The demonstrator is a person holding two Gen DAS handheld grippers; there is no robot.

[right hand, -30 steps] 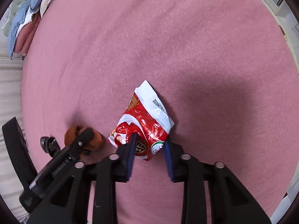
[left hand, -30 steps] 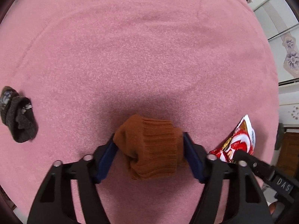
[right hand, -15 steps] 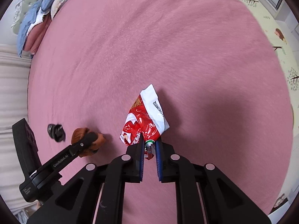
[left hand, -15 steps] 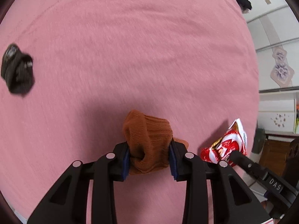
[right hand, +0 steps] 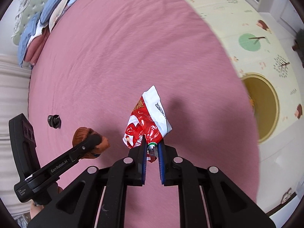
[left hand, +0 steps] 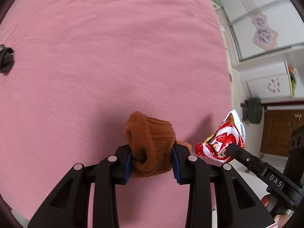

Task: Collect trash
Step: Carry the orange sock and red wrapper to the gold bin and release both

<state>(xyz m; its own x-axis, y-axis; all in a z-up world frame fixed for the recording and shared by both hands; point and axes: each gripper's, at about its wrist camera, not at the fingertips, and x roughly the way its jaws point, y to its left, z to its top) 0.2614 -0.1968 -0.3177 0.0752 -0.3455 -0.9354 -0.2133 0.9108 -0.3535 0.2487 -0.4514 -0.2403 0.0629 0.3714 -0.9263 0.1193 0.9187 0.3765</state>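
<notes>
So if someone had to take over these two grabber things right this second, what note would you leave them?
Left tongs: shut on the brown sock, held off the pink bedspread.
Right tongs: shut on the red snack wrapper by its bottom edge, also held clear.
Done: both are picked up.
Left: a dark sock lies on the bedspread, off to the left. A round yellow bin stands on the floor at the right; probably drop the wrapper there.

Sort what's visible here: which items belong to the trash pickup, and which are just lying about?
Job items:
- red snack wrapper, clamped in right tongs
- brown sock, clamped in left tongs

Lying about:
- dark sock on pink bedspread
- bedding pile
- play mat
</notes>
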